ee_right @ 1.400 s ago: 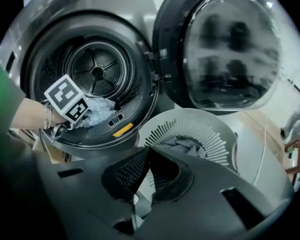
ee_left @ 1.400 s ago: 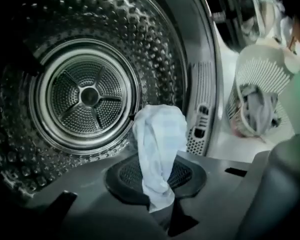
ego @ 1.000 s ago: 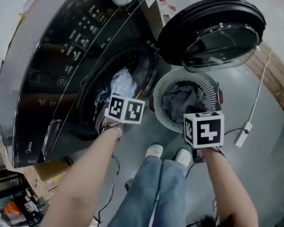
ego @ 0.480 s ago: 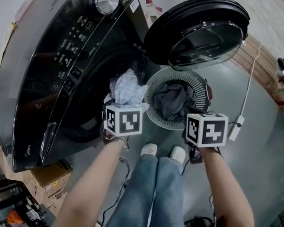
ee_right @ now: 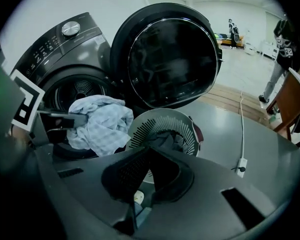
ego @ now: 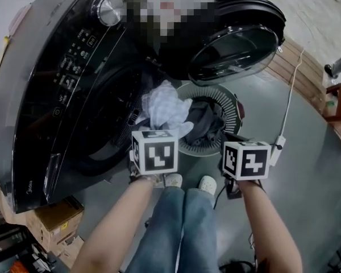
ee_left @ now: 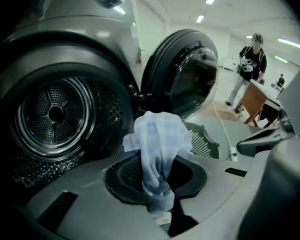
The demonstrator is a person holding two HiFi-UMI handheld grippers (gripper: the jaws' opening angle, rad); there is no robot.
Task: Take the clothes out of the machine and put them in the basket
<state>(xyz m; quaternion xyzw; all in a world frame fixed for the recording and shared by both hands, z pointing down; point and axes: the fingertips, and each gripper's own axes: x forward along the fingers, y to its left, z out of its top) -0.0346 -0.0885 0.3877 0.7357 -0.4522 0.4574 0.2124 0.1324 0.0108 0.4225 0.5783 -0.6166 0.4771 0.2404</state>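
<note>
Pinching a pale checked cloth (ee_left: 157, 149) in the left gripper (ee_left: 160, 209), jaws nearly closed on its lower folds. Holding it in the air outside the machine (ego: 62, 95), between the drum mouth and the machine-side rim of the basket (ego: 221, 95), below the open door (ego: 233, 38). Gripping nothing with the right gripper (ee_right: 140, 204), jaws pressed together, above the floor (ego: 295, 169) just beside the basket. Inside the basket, dark clothes (ego: 207, 121).
</note>
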